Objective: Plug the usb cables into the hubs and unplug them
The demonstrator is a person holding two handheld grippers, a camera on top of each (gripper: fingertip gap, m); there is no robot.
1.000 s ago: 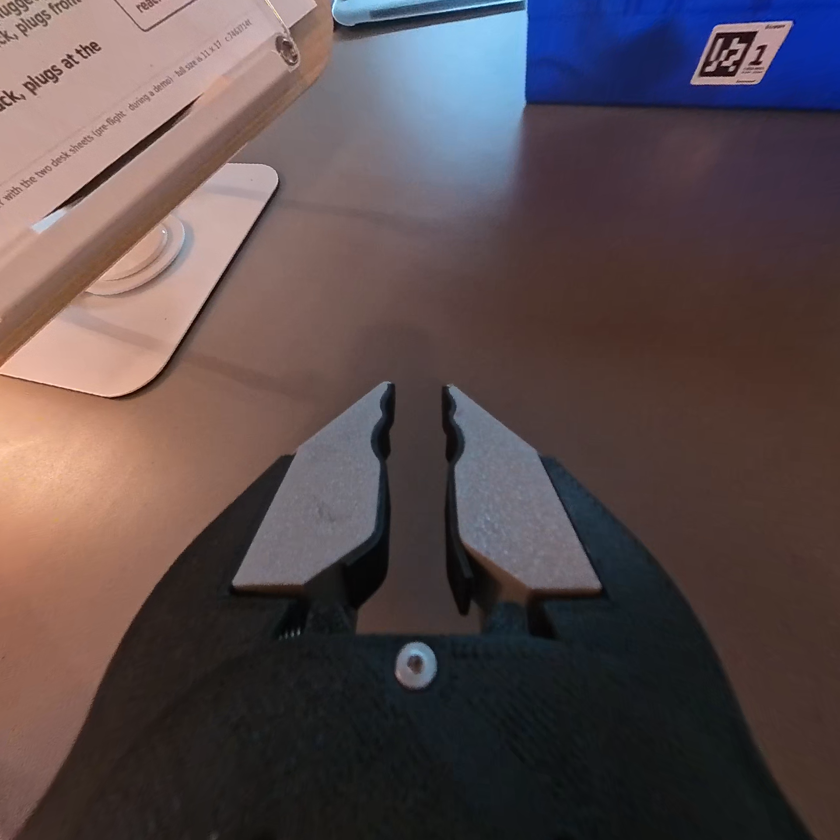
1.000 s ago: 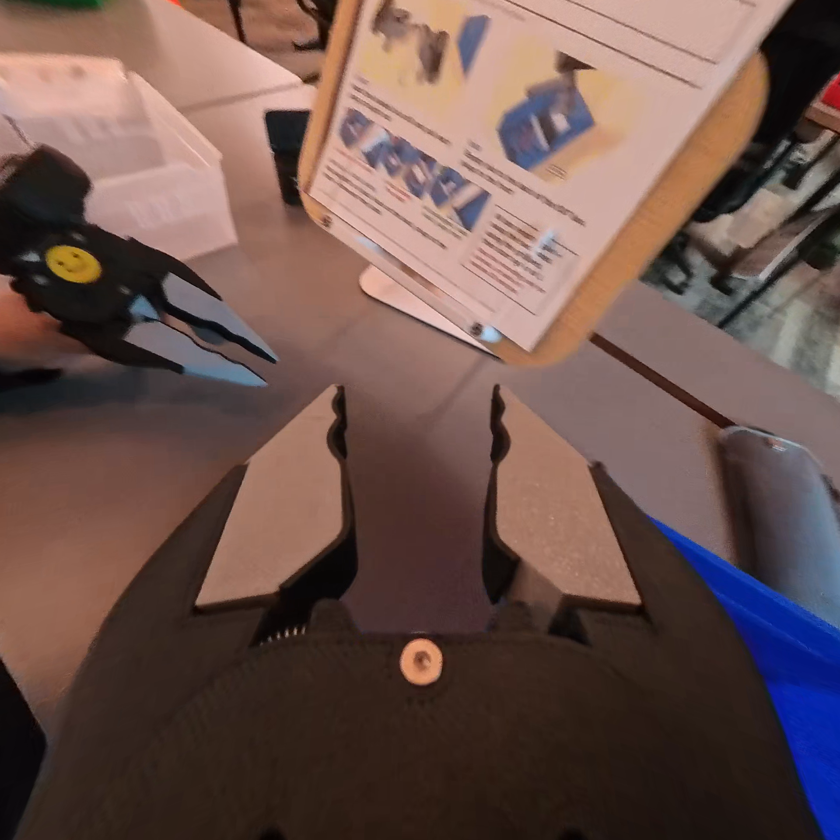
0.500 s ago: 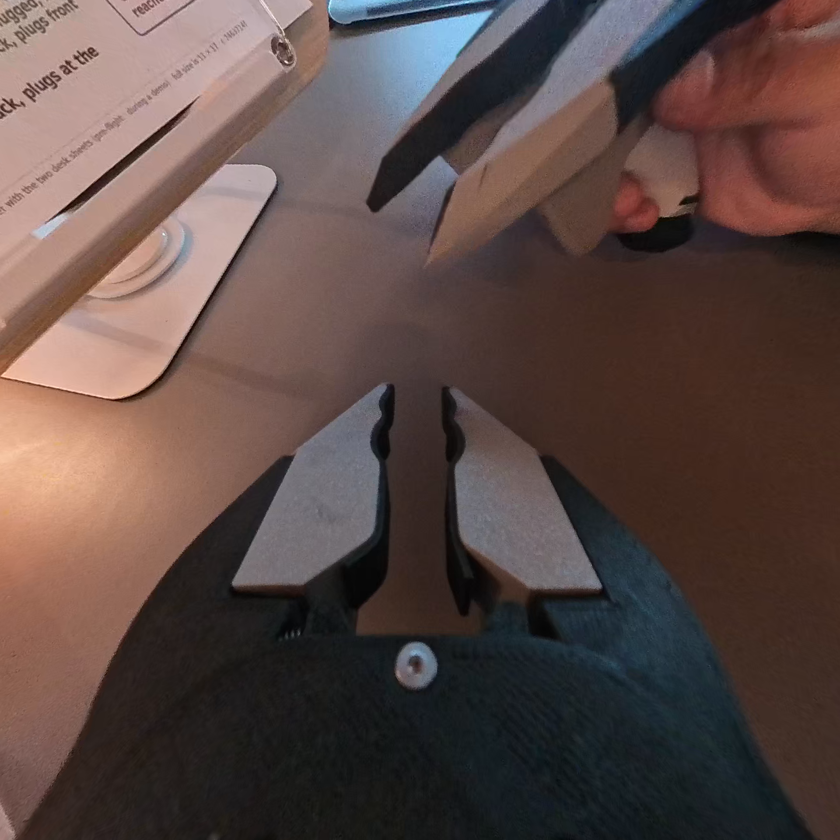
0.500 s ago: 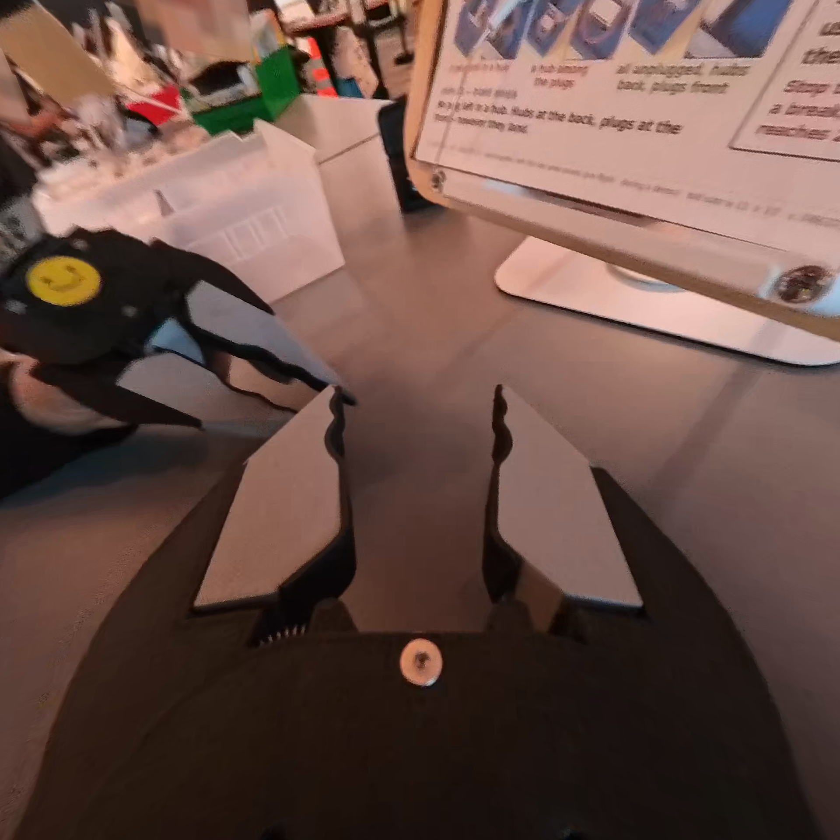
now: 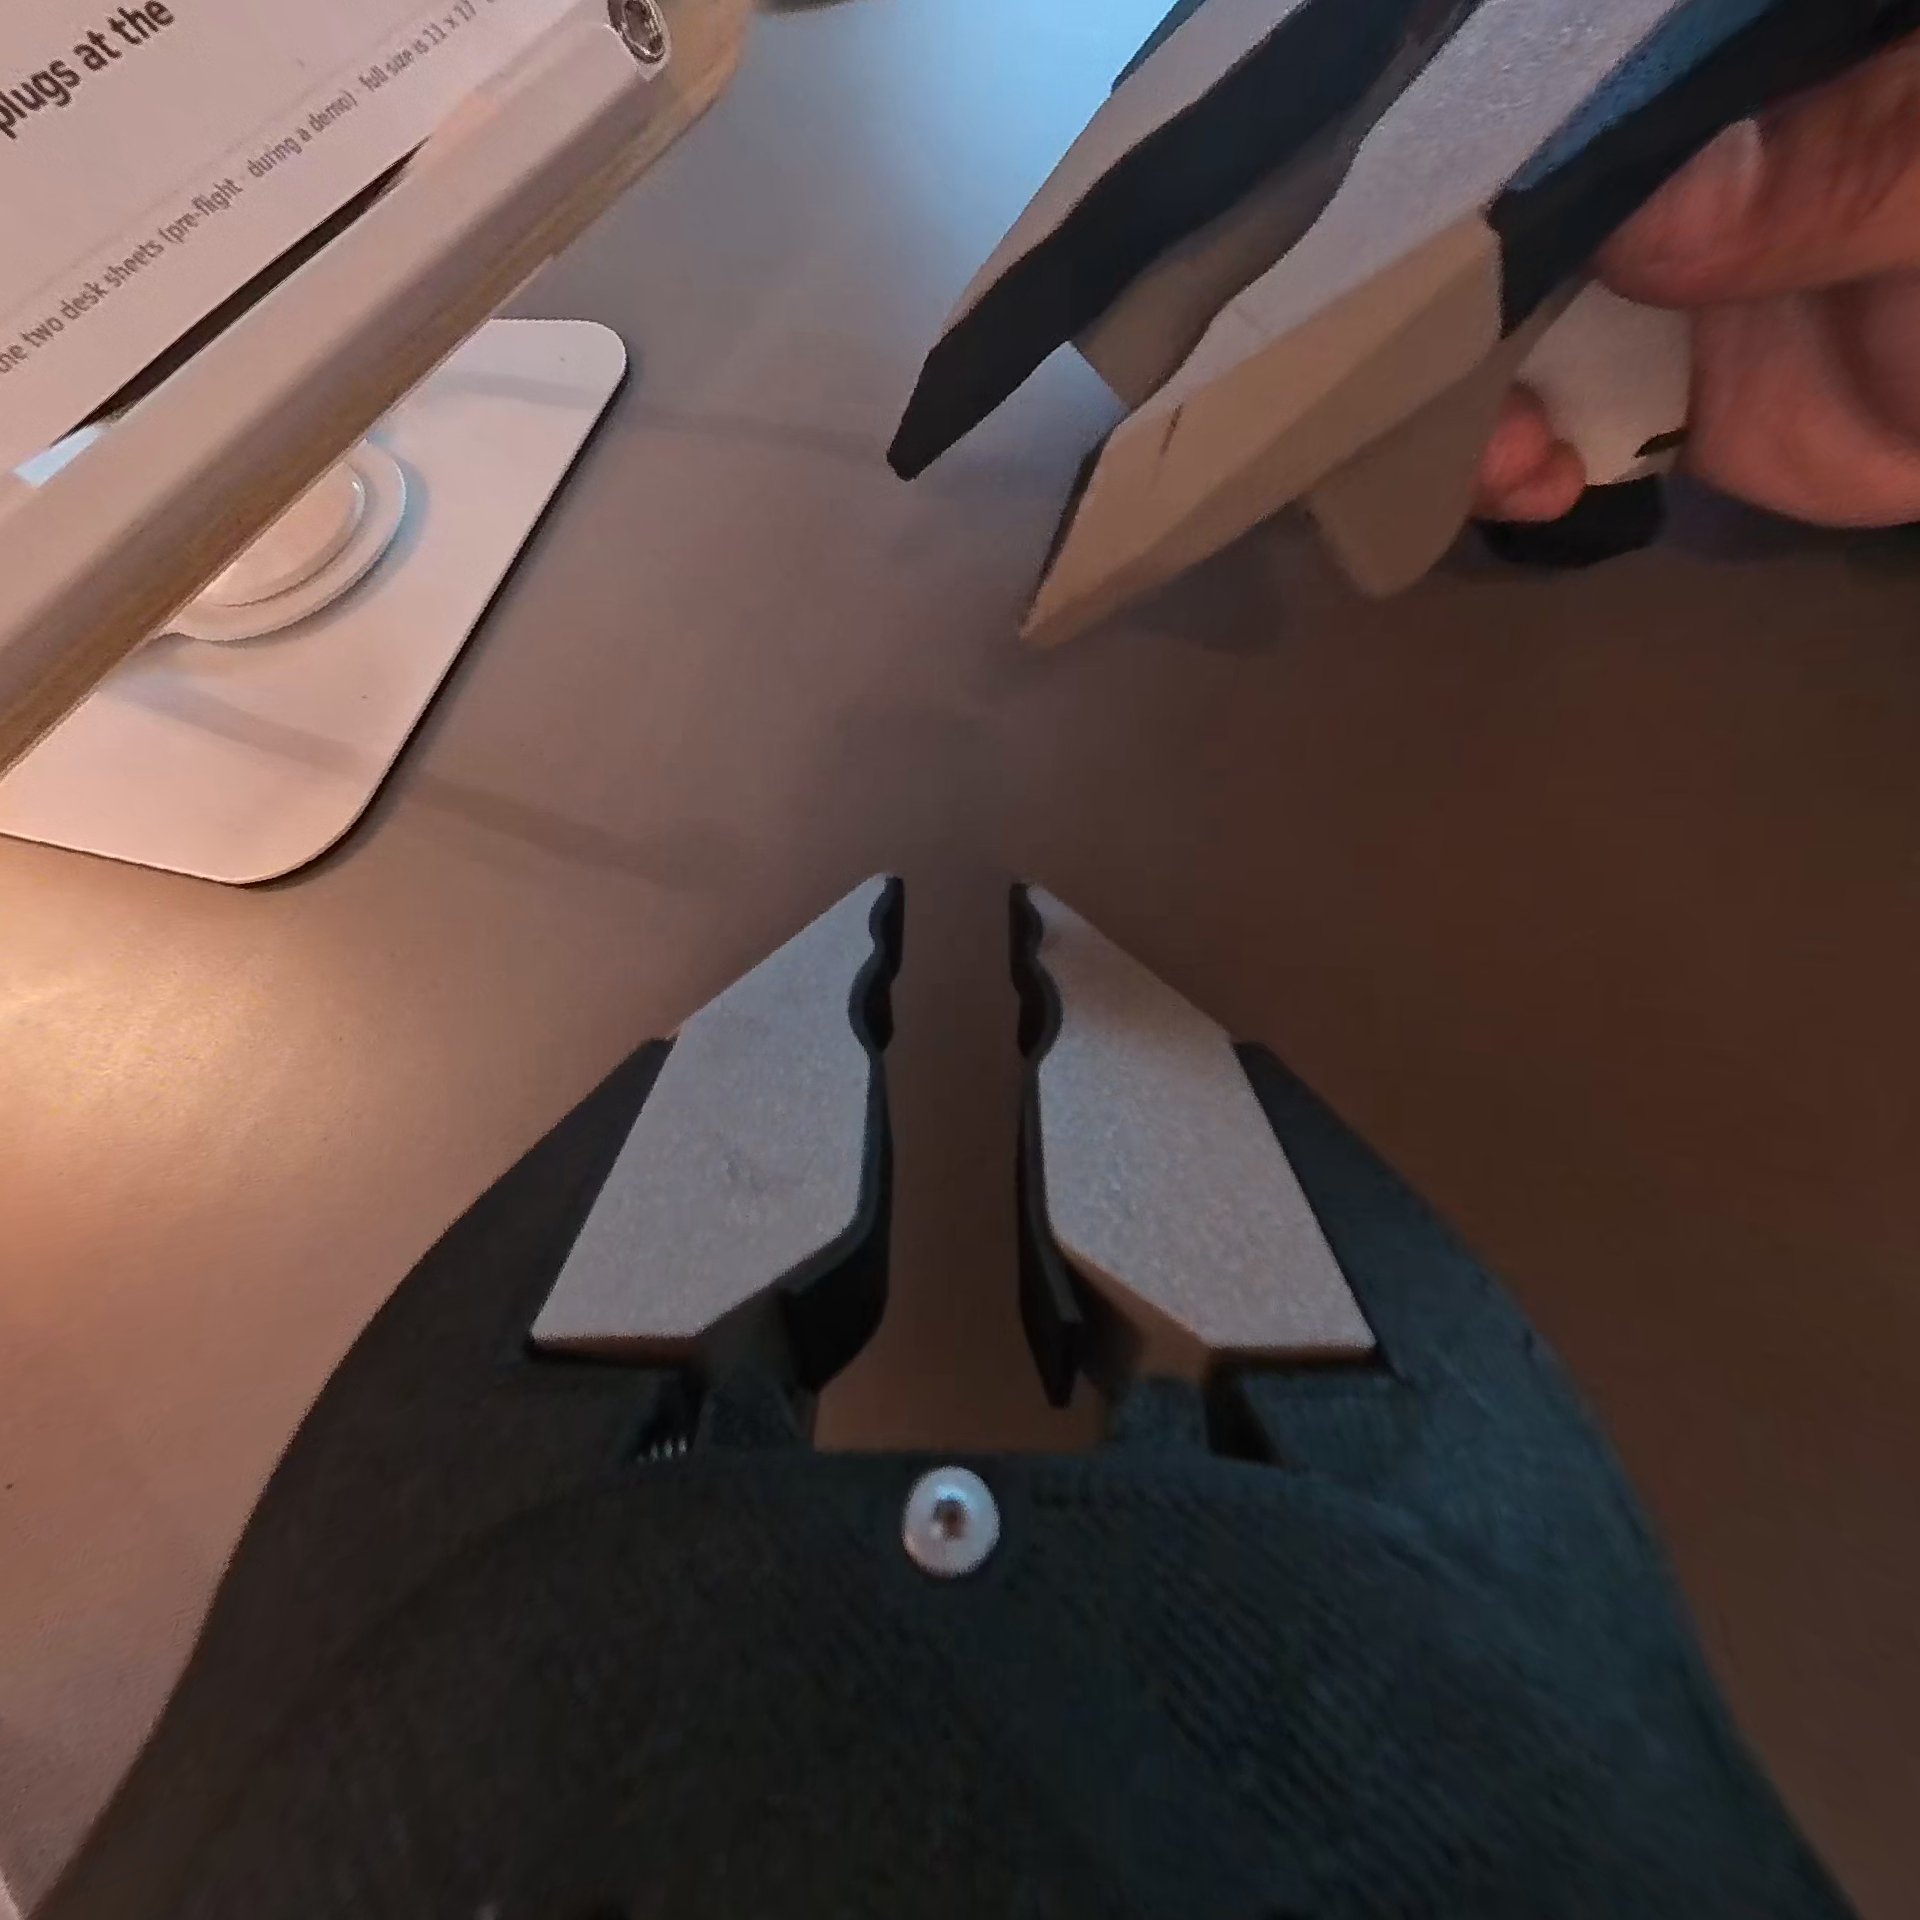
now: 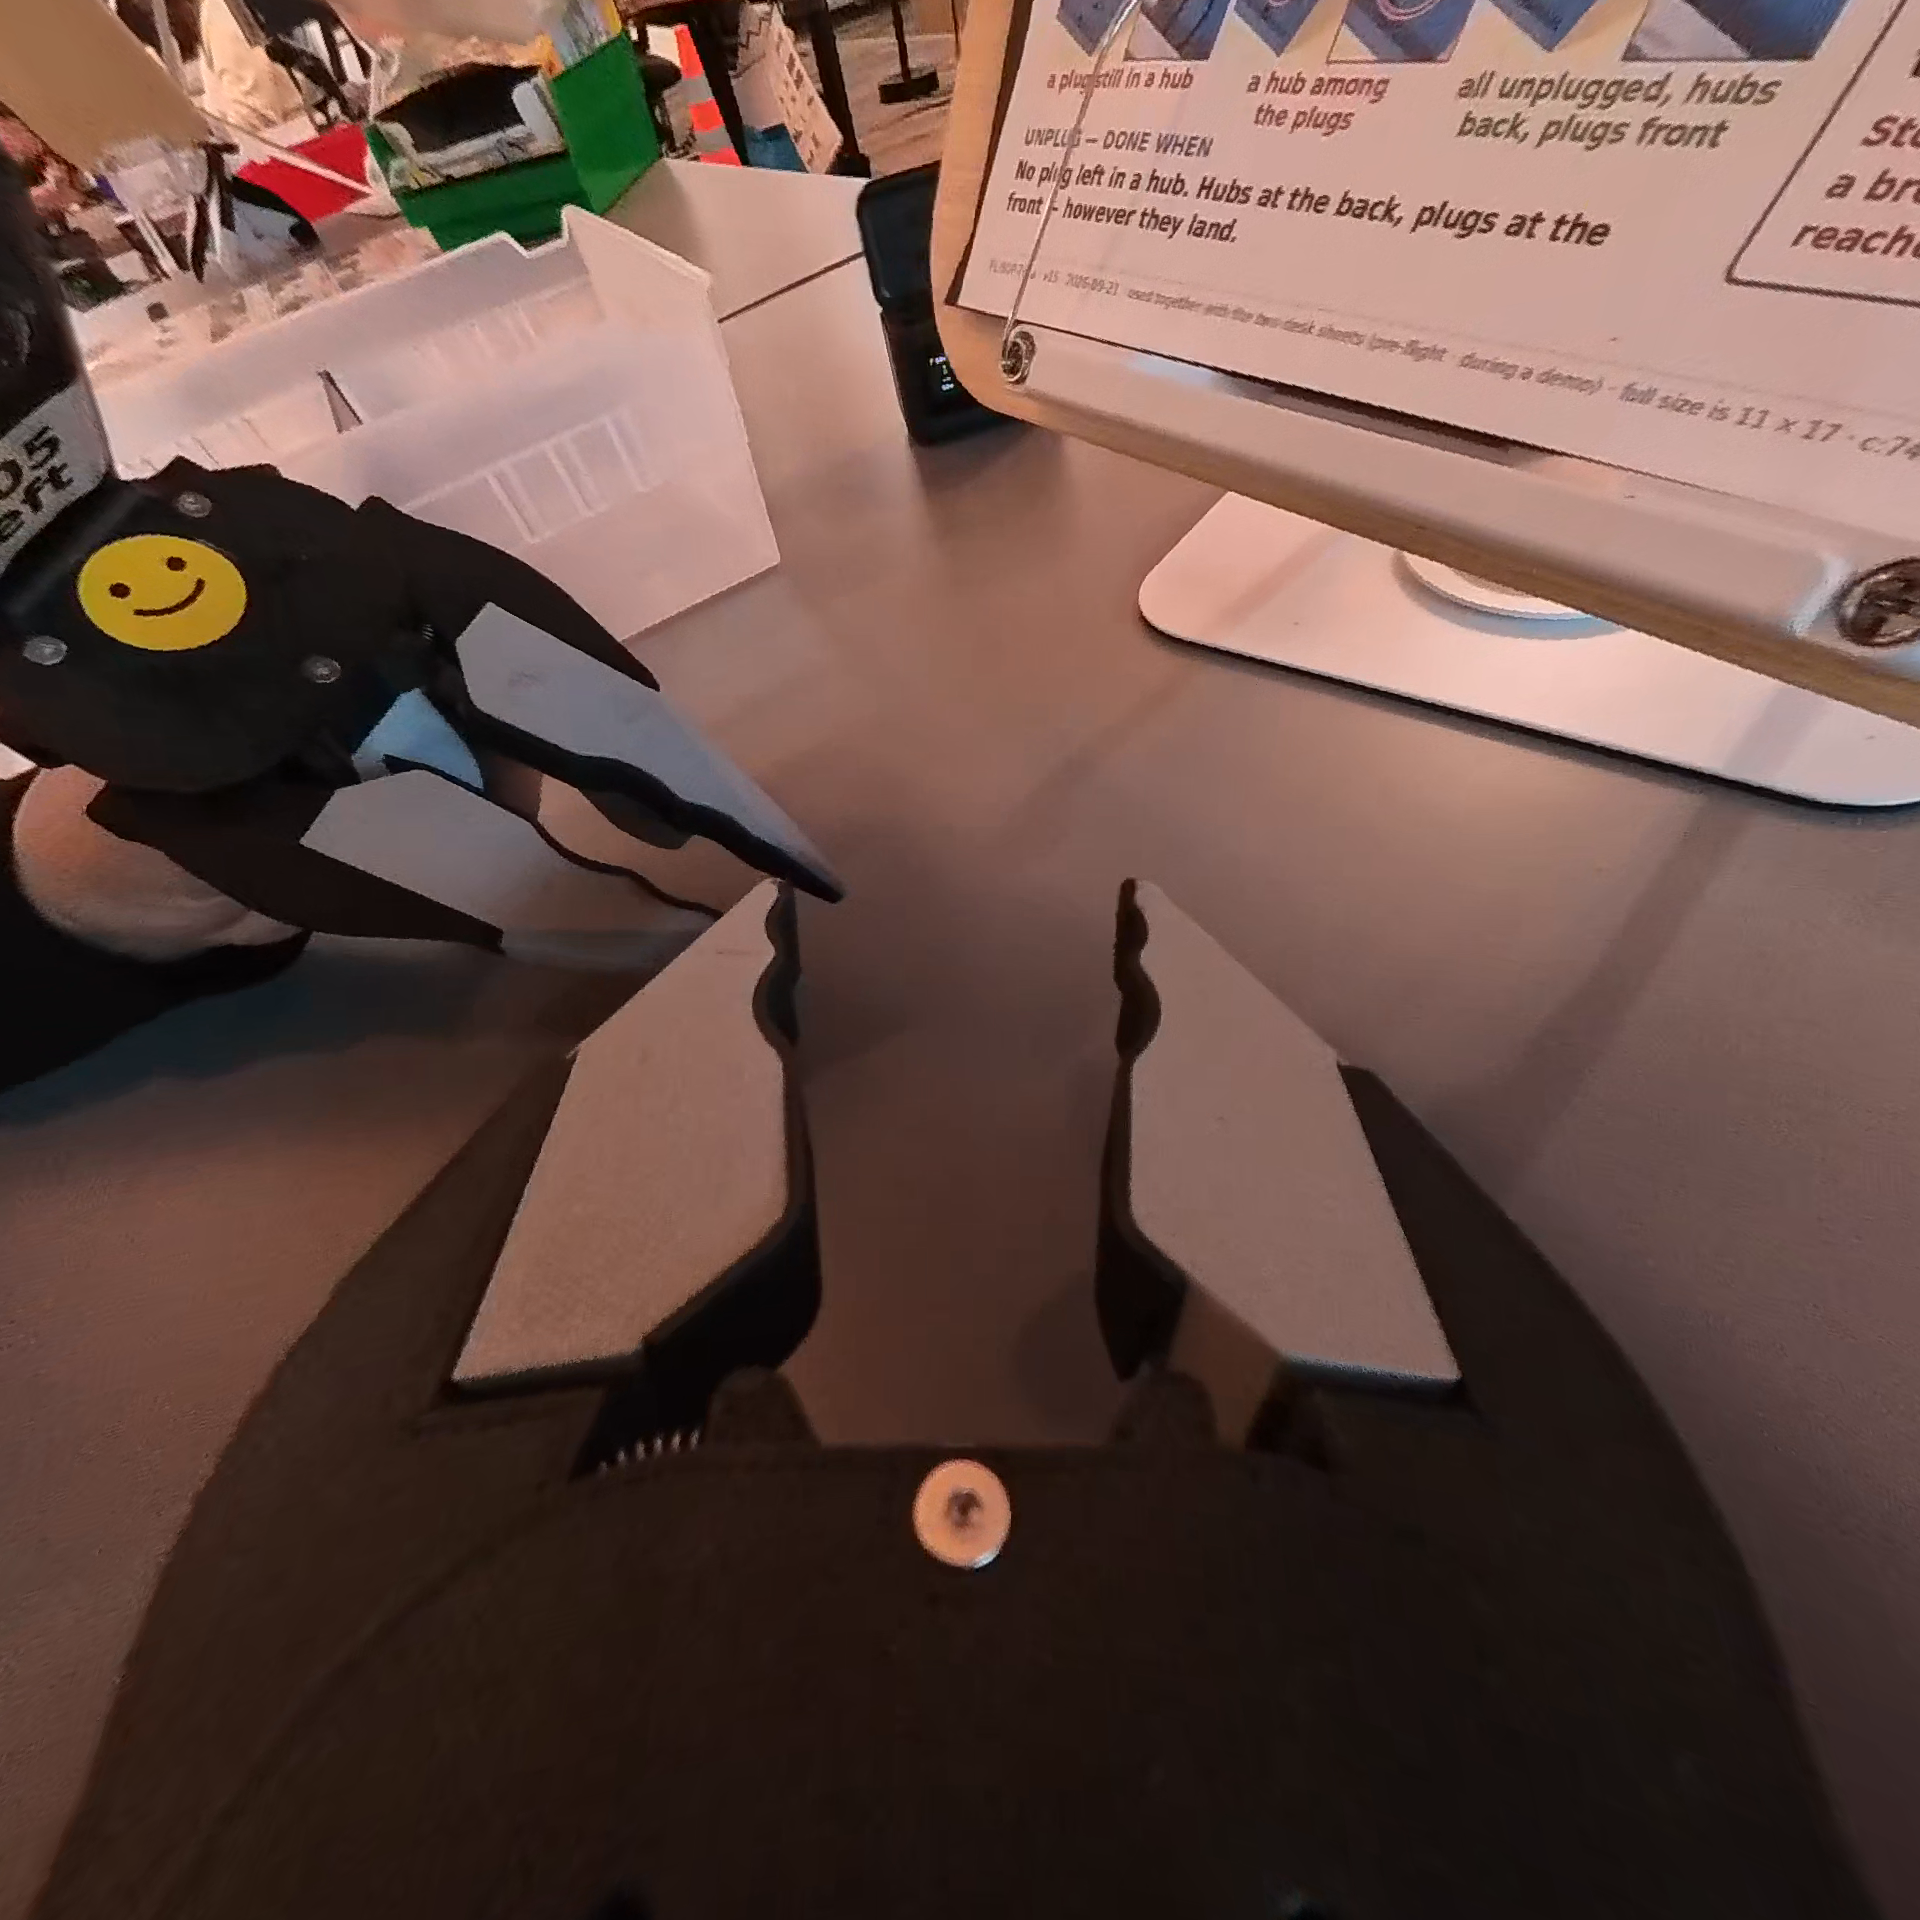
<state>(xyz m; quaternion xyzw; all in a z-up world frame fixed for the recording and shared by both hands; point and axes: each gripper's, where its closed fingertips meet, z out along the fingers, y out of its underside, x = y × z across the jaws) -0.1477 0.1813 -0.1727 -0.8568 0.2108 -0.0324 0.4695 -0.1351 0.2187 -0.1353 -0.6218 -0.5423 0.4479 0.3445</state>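
USB cables and hubs: none in either view, so nothing is plugged or held. Left black gripper with grey fingers (image 5: 954, 883), lower centre, narrowly parted, empty above the dark brown tabletop (image 5: 1455, 935). Right black gripper (image 6: 951, 896), moderately parted, empty. Tips nearly meet mid-table, likely a paused pose. White-based instruction board on a stand (image 6: 1455, 644), upper right, faces the operator for reference.
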